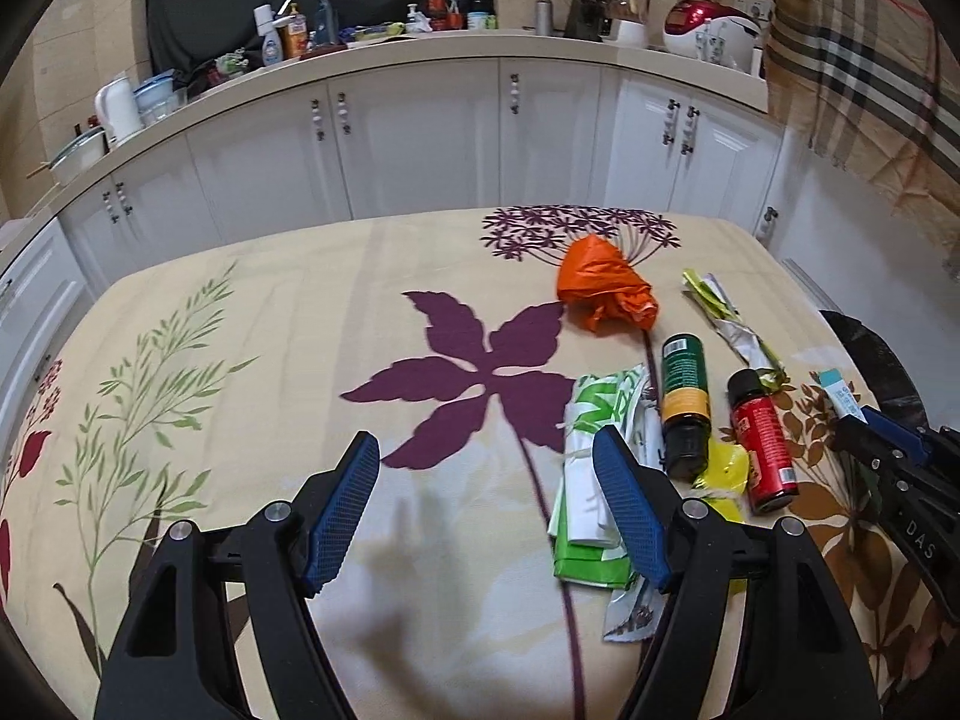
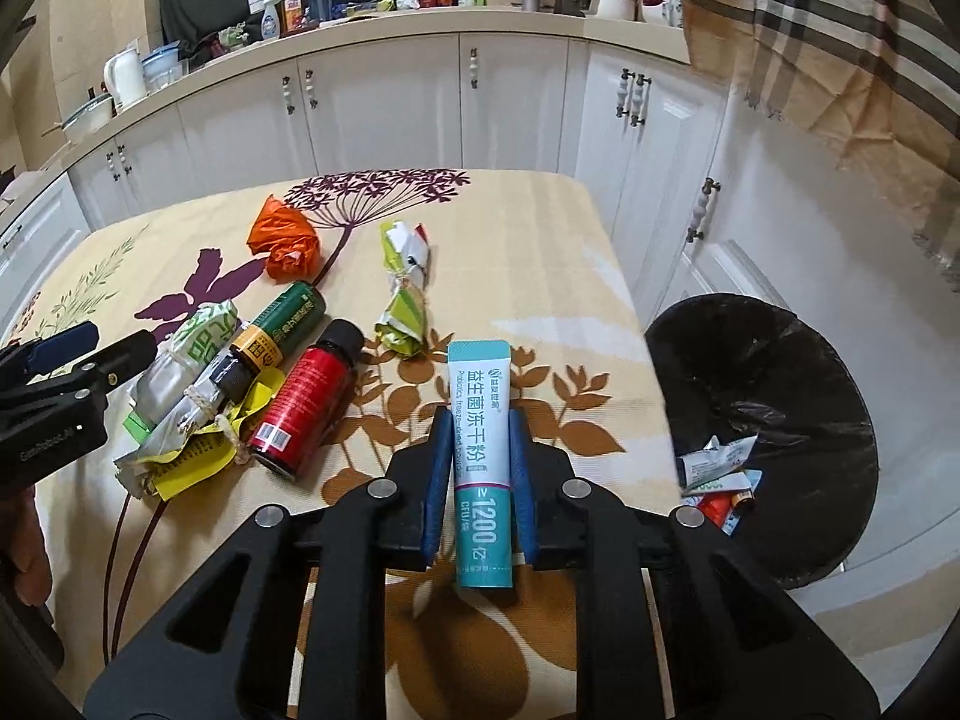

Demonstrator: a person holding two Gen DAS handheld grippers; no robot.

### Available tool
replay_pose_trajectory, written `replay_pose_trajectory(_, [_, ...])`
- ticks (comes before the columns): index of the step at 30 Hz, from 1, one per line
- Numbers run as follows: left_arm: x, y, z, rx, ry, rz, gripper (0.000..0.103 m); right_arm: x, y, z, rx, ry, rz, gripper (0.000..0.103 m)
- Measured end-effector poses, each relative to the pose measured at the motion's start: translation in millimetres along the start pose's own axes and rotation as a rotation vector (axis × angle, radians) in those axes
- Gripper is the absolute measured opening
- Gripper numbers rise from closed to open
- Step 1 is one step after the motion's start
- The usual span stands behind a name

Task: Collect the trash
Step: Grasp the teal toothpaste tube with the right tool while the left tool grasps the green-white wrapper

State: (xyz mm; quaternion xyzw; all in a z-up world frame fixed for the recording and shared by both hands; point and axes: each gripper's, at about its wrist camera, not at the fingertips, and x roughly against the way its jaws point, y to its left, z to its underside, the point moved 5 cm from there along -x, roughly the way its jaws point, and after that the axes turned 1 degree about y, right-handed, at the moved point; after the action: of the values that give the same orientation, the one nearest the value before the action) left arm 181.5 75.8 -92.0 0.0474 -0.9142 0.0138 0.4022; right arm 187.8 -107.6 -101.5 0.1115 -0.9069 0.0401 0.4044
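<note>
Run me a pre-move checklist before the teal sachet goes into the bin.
1. Right claw shut on teal sachet: ok.
2. Sachet held upright, not slipping: cannot tell.
3. Black bin open, to the right of the table: ok.
4. Room left in the bin, only a few wrappers inside: ok.
5. Left claw open, holding nothing: ok.
6. Red bottle and green bottle away from the sachet: ok.

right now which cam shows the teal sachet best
The right wrist view. The teal sachet stands front and centre there, clamped between the right gripper pads, its print readable. The left wrist view catches only its tip at the right edge, poking out past the right gripper.
</note>
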Motion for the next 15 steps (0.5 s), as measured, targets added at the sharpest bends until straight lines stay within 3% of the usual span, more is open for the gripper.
replay_pose_trajectory(5, [4.8, 0.8, -5.2, 0.038, -0.005, 0.045, 0.071, -0.3, -5.8, -0.2, -0.014, -0.004, -0.007, 0.018])
replay_pose_trajectory(9, [-0.5, -8.1, -3.2, 0.0, 0.012, 0.063, 0.071, -0.7, -6.1, -0.8, -0.015, -0.005, -0.011, 0.018])
replay_pose_trajectory(14, [-12.5, -13.2, 3.0, -0.006, 0.058, 0.118, 0.06, -0.8, -5.4, -0.7, -0.017, -0.006, -0.011, 0.018])
replay_pose_trajectory(15, [-13.4, -13.5, 4.1, -0.004, 0.066, 0.124, 0.053, -1.0, -5.0, -0.8, -0.015, -0.006, -0.01, 0.018])
